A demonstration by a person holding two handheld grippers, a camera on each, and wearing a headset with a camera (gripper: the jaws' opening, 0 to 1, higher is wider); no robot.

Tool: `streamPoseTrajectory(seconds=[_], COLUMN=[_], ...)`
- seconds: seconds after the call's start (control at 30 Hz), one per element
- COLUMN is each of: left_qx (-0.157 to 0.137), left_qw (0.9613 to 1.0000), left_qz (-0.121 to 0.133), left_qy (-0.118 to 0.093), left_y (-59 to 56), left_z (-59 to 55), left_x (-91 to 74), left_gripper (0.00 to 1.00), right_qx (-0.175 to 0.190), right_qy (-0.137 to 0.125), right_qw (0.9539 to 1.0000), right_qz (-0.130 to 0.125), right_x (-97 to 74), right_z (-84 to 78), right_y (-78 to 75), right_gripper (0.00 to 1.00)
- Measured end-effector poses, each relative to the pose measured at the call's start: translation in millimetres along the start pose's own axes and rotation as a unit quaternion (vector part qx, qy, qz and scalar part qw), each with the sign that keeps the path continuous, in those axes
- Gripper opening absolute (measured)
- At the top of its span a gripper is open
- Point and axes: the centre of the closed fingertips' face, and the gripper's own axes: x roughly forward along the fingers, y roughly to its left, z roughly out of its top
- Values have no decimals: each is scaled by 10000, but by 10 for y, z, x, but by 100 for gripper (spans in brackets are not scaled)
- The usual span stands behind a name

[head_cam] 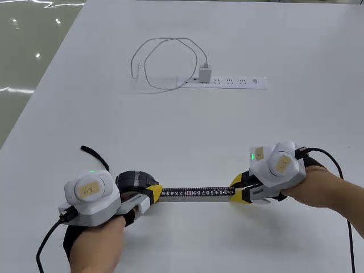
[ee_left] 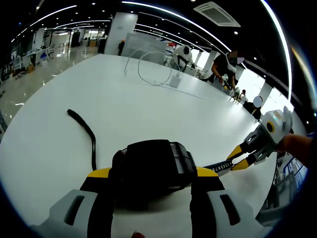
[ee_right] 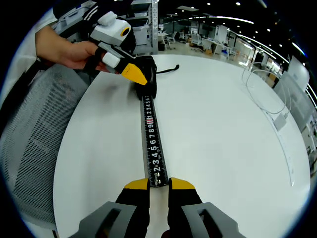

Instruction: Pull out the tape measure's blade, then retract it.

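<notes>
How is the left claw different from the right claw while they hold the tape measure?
The left claw has its jaws wide, shut on the chunky black tape measure case. The right claw has its jaws almost together, pinching the tip of the thin black numbered blade. The left claw sits at the case end, the right claw at the pulled-out end. Both have yellow tips and grey-white bodies, low over the white table.

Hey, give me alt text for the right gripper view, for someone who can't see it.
The right gripper pinches the tip of a numbered blade, which runs across a white table to the black tape measure case held by the left gripper.
</notes>
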Motion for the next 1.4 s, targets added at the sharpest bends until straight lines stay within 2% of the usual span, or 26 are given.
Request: streamPoseTrajectory(seconds=[0.93,1.4], left_qx=[-83,-134], left_qw=[9999,9999], left_qz=[-56,-79], left_qy=[-14,-24], left_y=[-1,3], left_z=[16,15], left_x=[-10,-14], left_gripper=[58,58], right_qx=[-22,-40], right_qy=[-183,-315], right_qw=[9998,9995], right_qz=[84,93], right_x=[152,254], right_z=[239,422], right_y=[15,27], right_gripper=[9,9])
